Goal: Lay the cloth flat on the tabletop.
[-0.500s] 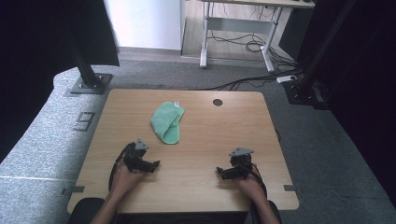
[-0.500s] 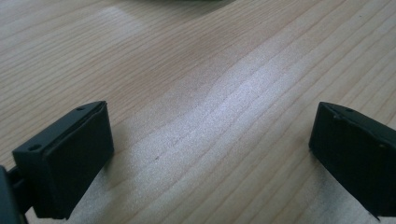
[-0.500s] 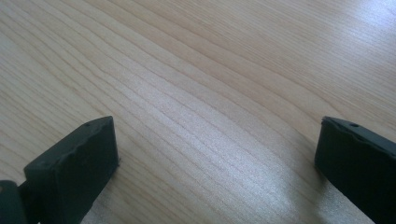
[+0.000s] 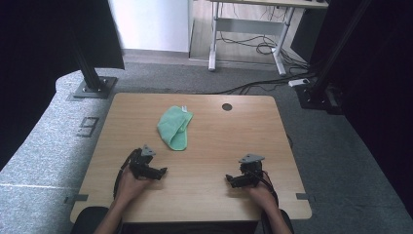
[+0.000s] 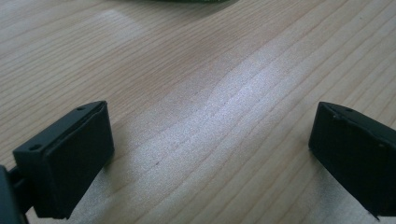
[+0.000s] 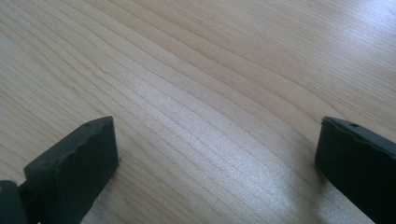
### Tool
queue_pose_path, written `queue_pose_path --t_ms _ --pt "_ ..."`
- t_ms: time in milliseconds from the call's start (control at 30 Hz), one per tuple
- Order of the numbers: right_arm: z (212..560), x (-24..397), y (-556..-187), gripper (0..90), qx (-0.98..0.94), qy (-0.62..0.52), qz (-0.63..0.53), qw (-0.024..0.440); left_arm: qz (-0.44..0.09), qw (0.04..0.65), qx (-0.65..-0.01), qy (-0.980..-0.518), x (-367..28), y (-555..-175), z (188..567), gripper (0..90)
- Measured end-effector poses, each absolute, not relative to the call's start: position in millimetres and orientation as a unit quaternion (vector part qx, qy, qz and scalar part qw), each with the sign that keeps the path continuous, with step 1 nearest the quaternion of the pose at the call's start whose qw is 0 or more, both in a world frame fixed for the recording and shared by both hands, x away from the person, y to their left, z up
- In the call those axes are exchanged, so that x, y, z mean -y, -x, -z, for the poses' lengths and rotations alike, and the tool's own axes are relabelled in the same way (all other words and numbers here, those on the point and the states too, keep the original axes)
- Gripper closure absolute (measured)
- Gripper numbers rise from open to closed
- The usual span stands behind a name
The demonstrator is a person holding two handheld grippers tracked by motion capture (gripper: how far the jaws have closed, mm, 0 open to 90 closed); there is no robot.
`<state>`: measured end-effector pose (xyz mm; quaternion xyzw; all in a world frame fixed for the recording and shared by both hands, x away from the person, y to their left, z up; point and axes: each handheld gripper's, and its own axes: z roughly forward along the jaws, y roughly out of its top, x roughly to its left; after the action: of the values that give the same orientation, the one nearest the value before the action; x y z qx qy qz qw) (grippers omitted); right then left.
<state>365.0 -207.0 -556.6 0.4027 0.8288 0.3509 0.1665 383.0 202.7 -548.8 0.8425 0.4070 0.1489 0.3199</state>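
A crumpled green cloth (image 4: 175,127) lies on the wooden table (image 4: 234,131), left of centre and toward the far side. My left gripper (image 4: 163,171) rests low on the table near the front left, held by a hand, its jaws pointing right and standing wide apart over bare wood (image 5: 210,126). My right gripper (image 4: 229,180) sits near the front right, jaws pointing left, also wide open with nothing between them (image 6: 215,135). The cloth's edge (image 5: 196,1) just shows at the top of the left gripper view.
A round dark cable hole (image 4: 227,107) is set in the table near its far edge. Grey carpet surrounds the table, with black frame posts (image 4: 90,73) at the back left and back right. A white desk frame (image 4: 248,34) with cables stands beyond.
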Motion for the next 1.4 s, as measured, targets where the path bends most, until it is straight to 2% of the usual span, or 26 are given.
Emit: queue_pose_path --t_ms 400,533,667,933,1400 --pt "556.6 207.0 -365.0 0.0 -0.829 -0.403 -0.351 0.166 -0.146 0.321 -0.413 -0.84 -202.1 -386.9 545.4 6.9" --pt "556.6 207.1 -365.1 0.0 -0.829 -0.402 -0.351 0.167 -0.142 0.325 -0.41 -0.84 -201.5 -388.3 543.1 13.8" --pt "556.6 207.1 -365.1 0.0 -0.829 -0.402 -0.351 0.167 -0.146 0.329 -0.404 -0.841 -200.6 -391.1 536.3 15.8" --pt "556.6 207.1 -365.1 0.0 -0.829 -0.403 -0.351 0.167 -0.147 0.341 -0.396 -0.84 -199.4 -398.1 526.2 25.3" --pt "556.6 207.1 -365.0 0.0 -0.829 -0.403 -0.351 0.166 -0.163 0.337 -0.373 -0.849 -176.7 -435.8 498.0 44.5"
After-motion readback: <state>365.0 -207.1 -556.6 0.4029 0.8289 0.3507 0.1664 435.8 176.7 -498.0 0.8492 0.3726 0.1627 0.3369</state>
